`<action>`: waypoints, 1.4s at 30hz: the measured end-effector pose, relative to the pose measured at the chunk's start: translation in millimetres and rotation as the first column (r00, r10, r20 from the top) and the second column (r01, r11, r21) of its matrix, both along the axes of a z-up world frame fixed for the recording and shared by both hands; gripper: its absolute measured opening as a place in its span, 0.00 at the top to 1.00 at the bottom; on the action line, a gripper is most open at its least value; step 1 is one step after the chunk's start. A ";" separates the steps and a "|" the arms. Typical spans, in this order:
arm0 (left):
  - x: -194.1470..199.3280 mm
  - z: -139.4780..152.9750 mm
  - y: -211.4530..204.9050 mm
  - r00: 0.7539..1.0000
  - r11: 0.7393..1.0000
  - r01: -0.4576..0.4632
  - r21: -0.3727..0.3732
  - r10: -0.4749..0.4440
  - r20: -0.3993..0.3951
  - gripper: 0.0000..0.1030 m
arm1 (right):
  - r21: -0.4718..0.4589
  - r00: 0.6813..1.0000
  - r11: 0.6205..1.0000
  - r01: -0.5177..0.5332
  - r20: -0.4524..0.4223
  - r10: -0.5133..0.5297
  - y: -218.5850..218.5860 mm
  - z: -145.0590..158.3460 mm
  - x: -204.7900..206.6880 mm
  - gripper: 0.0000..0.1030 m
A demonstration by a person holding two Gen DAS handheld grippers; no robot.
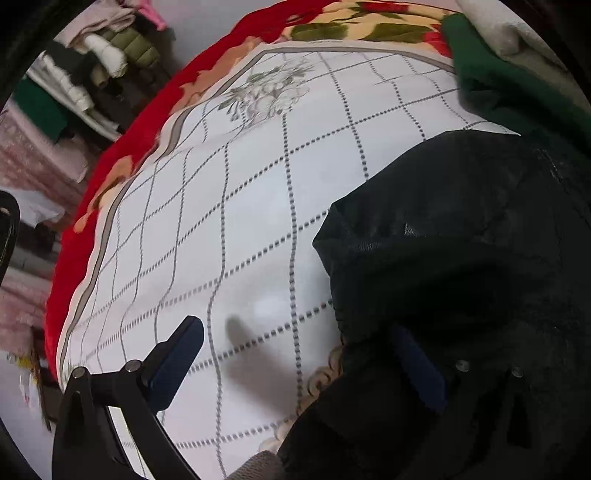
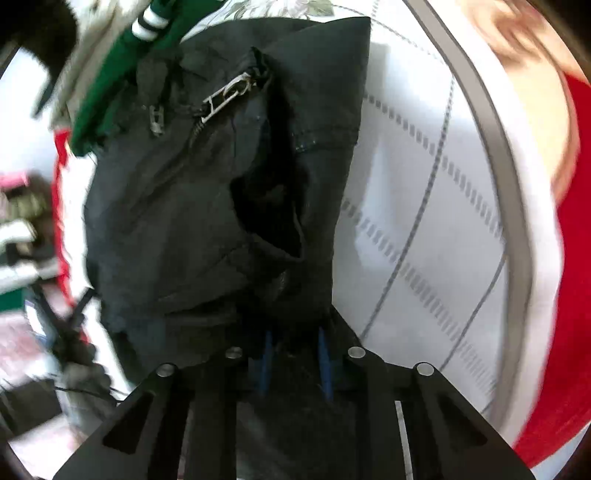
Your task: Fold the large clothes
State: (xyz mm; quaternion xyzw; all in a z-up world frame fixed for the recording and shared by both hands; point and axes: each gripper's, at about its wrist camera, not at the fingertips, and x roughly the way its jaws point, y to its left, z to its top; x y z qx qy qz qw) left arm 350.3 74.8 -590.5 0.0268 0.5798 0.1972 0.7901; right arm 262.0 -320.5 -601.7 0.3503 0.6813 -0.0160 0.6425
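A large black jacket (image 1: 461,258) lies on a white checked bed sheet (image 1: 240,221). In the left wrist view my left gripper (image 1: 295,339) is open; its left finger stands over bare sheet and its right finger lies against the jacket's edge, with nothing held. In the right wrist view the black jacket (image 2: 207,192) with a silver zipper pull (image 2: 229,96) hangs bunched in front of me. My right gripper (image 2: 295,343) is shut on a fold of the jacket, and its blue pads are mostly hidden by the cloth.
A red floral blanket (image 1: 122,155) lies under the sheet along its edge. A green garment (image 1: 491,74) and a grey cloth (image 1: 517,33) lie at the far side of the bed. Piled clothes (image 1: 92,66) stand beyond the bed. A cream knit trim (image 1: 325,373) shows under the jacket.
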 end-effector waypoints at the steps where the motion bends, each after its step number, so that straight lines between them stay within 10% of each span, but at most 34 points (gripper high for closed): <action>1: 2.5 0.9 2.3 1.000 1.000 0.020 0.001 -0.020 0.000 0.00 | 0.033 0.999 0.999 0.043 -0.004 -0.043 1.0 1.3 -5.9 0.79; 5: 16.3 2.7 10.8 0.996 0.996 0.094 -0.006 -0.094 -0.007 0.00 | 0.130 0.985 0.976 0.174 -0.028 -0.172 12.5 11.2 -39.3 0.81; 10: 13.1 3.2 -5.7 0.986 0.986 0.166 0.036 -0.166 -0.002 0.00 | -0.274 0.993 0.960 -0.060 -0.113 0.029 31.6 -3.0 -33.7 0.78; 14: 8.1 10.9 -10.3 0.989 0.986 0.147 0.073 -0.147 -0.006 0.00 | -0.399 0.967 0.895 -0.198 -0.227 0.113 60.0 -3.1 -12.2 0.75; 17: 2.1 24.8 -10.9 0.996 0.993 0.092 0.076 -0.091 -0.014 0.00 | -0.377 0.966 0.903 -0.208 -0.226 0.128 59.3 9.6 -10.5 0.68; 21: -13.5 45.0 -26.1 0.999 0.995 0.044 0.090 -0.044 -0.008 0.00 | -0.299 0.978 0.937 -0.182 -0.157 0.140 46.6 29.0 -16.2 0.19; 33: -127.1 95.2 -159.9 0.996 0.988 -0.043 0.148 0.054 -0.066 0.00 | -0.212 0.948 0.924 -0.318 -0.041 0.317 -53.3 85.7 -30.2 0.19; 42: -204.7 64.3 -292.6 0.975 0.949 0.140 0.281 -0.081 -0.209 0.00 | -0.199 0.936 0.915 -0.352 -0.057 0.348 -115.7 57.4 -29.1 0.19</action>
